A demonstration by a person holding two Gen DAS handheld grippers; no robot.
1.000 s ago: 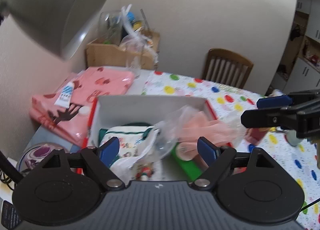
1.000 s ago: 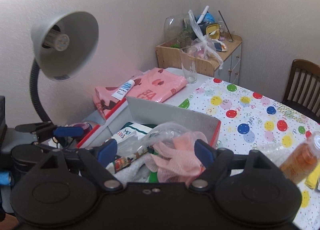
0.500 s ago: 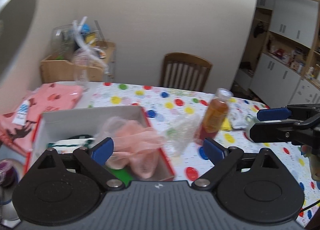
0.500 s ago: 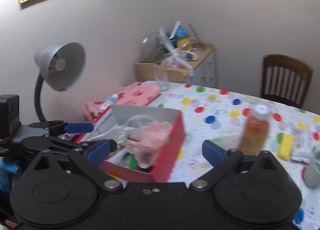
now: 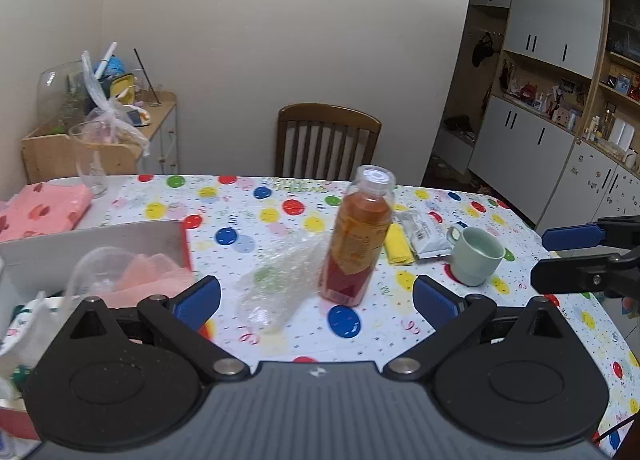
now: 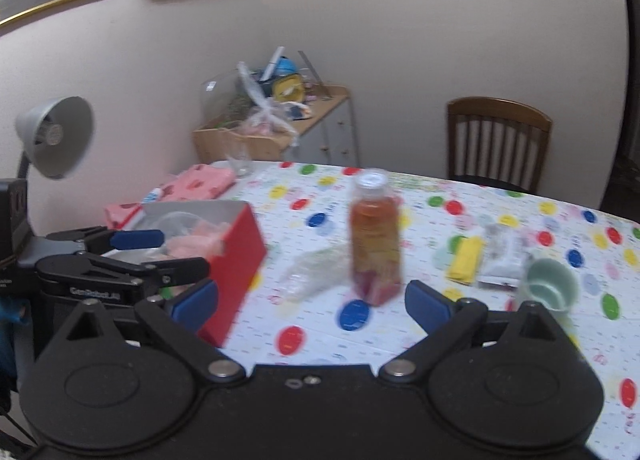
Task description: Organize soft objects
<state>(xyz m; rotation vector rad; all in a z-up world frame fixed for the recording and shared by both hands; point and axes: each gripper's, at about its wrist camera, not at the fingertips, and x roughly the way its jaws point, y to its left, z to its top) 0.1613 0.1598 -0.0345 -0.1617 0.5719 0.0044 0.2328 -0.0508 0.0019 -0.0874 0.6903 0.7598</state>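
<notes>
A red box with pink mesh and other soft packs in it stands at the left. On the dotted cloth beside it lies a crumpled clear plastic bag, also seen in the right wrist view as the bag. My left gripper hangs above the table's near side, its jaws opening, nothing gripped. My right gripper is open and empty, facing the bag and an orange bottle. Each gripper shows at the edge of the other's view.
The orange bottle stands upright right of the bag. Behind it lie a yellow packet and a white wrapped packet, with a mint cup nearby. Folded pink cloth and a glass sit far left; a chair stands behind.
Both grippers have swung right and back from over the red box, with their jaws spreading wider. The pink mesh stays in the box. Bottle, bag and cup have come into view.
</notes>
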